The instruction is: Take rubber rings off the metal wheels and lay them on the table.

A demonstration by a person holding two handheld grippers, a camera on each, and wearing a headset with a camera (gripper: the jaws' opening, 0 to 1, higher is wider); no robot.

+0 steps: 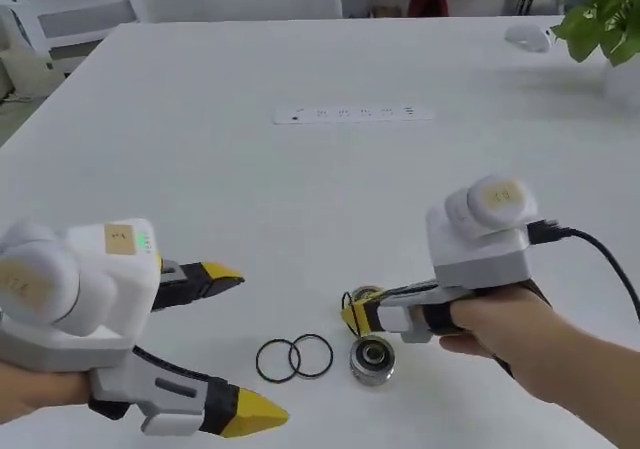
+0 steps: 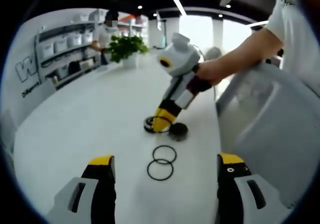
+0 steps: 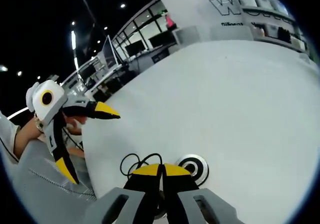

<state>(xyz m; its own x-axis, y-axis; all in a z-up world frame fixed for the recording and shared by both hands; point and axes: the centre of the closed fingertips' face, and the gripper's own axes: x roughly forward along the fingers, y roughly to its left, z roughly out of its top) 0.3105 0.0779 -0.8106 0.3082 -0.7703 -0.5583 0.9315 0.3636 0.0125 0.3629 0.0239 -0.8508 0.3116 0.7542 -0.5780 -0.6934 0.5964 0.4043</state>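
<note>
White table (image 1: 300,189) runs through all three views, with a power strip (image 1: 352,115) at its far middle and a green plant (image 1: 600,9) at the far right corner. At the near left the left gripper (image 1: 260,346) hovers above the table with its yellow-tipped jaws spread wide apart and nothing between them. Two rubber rings (image 1: 296,357) lie flat on the table ahead of it, overlapping each other. Just right of them a metal wheel (image 1: 373,359) stands on the table. A second wheel (image 1: 366,294) sits just beyond it, partly hidden. The right gripper (image 1: 354,315), held at the near right, points left with its jaws pressed together and its tips between the two wheels. A thin black line shows at those tips. Whether it is pinched, I cannot tell.
</note>
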